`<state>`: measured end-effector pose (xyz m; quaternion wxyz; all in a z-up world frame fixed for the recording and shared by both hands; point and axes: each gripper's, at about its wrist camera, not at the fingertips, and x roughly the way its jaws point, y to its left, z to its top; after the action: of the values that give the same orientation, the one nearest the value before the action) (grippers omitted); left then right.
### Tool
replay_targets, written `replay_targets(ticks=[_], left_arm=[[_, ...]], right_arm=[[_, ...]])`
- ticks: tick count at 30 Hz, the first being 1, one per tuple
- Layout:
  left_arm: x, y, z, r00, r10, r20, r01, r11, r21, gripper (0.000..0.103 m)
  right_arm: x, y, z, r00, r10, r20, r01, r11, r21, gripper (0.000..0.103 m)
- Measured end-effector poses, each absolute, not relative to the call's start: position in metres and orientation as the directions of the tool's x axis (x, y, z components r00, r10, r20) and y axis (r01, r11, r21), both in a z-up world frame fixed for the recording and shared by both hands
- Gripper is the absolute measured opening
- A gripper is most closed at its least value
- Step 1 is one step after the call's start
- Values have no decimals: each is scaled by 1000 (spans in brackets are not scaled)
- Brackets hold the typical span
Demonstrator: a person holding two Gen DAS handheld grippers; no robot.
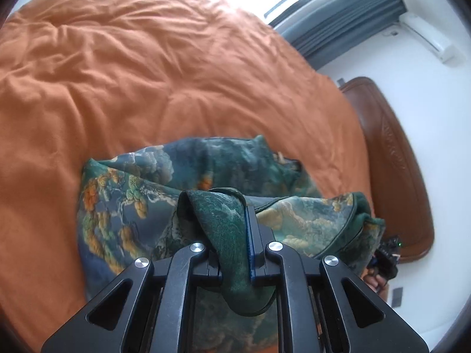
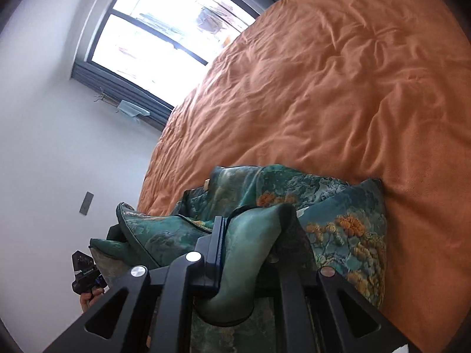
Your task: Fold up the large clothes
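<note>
A large green garment (image 1: 141,194) with an orange and blue landscape print lies bunched on an orange duvet (image 1: 132,67). My left gripper (image 1: 232,229) is shut on a dark green edge of it, and the pinched fold hangs down between the fingers. The garment also shows in the right wrist view (image 2: 338,214). My right gripper (image 2: 250,235) is shut on another green edge, which drapes over its right finger and hides it. The other hand-held gripper shows small at the right edge of the left wrist view (image 1: 388,256) and at the lower left of the right wrist view (image 2: 85,270).
The orange duvet (image 2: 338,88) covers the whole bed. A brown leather headboard (image 1: 394,164) stands at its end against a white wall. A bright window (image 2: 164,29) with grey curtains (image 1: 347,14) lies beyond the bed, and an air conditioner (image 1: 429,35) hangs on the wall.
</note>
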<state>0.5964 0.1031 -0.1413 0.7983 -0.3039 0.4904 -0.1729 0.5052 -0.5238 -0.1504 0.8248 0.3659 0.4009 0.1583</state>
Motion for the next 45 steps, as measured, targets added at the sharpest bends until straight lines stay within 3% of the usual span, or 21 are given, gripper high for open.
replay_targets(ticks=[6,13,18,21,23,26,28,31,35,40,45], left_arm=[[613,106,-171,428,-581,-692,-66,744,-665,12],[617,101,-174,414,-561,-717,-83,761,-644,17],[621,99,-168,408,-562,-720,-106,754,-648,30],[623,98,-163,404,-571,-714,-111,745,-658,47],[625,98,-158,410,-580,-704,-112,734,-670,59],[628,98,-152,416,-587,-694,-116,723,-681,65],[629,99,-149,418,-583,-697,-116,726,-677,66],[628,104,-144,432,-584,-688,-108,724,-682,69],[621,122,-129,525,-521,-673,-105,745,-659,89],[605,142,-124,554,-494,-670,-113,753,-649,90],[579,131,-125,500,-452,-739,18,858,-513,91]], right_arm=[[525,-534,-199,605,577,-549,121,615,779,12],[523,-539,-207,592,609,-528,127,577,807,12],[530,-540,-212,566,623,-540,155,562,812,15],[531,-542,-209,556,632,-540,167,551,818,20],[533,-542,-206,551,640,-536,165,546,821,36],[532,-543,-195,570,635,-521,155,540,827,60],[531,-548,-187,591,615,-522,157,547,823,67],[526,-558,-175,631,558,-538,174,574,800,69],[518,-564,-165,649,496,-577,172,642,747,69],[501,-563,-157,659,441,-609,148,718,680,69],[475,-558,-141,663,377,-647,64,832,550,69]])
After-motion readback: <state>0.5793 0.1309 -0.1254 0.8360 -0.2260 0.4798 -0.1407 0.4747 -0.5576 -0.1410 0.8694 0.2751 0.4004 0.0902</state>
